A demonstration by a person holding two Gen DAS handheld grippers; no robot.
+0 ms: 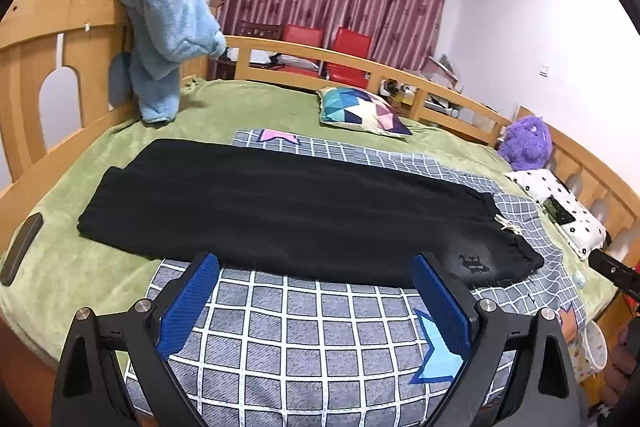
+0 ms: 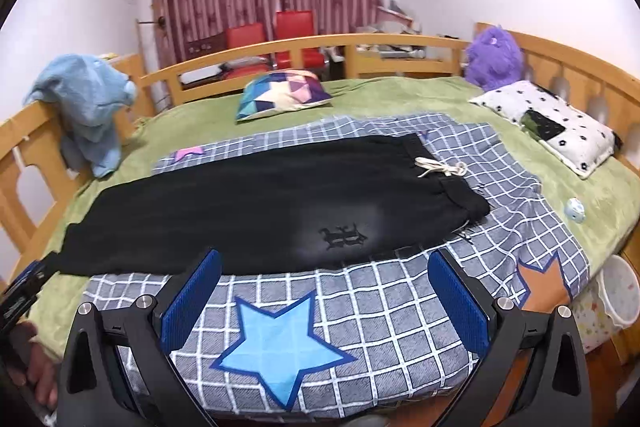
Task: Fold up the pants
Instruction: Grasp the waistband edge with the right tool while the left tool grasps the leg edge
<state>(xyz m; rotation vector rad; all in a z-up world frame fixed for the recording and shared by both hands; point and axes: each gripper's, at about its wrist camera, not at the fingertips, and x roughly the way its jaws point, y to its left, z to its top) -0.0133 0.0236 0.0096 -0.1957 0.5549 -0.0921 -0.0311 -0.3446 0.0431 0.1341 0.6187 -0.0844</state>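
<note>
Pants [image 1: 288, 211] lie flat lengthwise left-right, waistband to the right; both tongs [image 1: 316, 303] [image 2: 326, 301] spread, w/ nothing between.

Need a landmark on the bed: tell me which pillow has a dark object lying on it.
The white pillow with black dots, by the headboard near the purple plush toy; a dark flat object rests on top. The triangle-patterned pillow, further along the far rail, carries nothing.

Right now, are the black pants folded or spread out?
Folded once lengthwise: the black pants lie flat as one long leg-wide strip on the checked blanket, not yet folded shorter.
</note>
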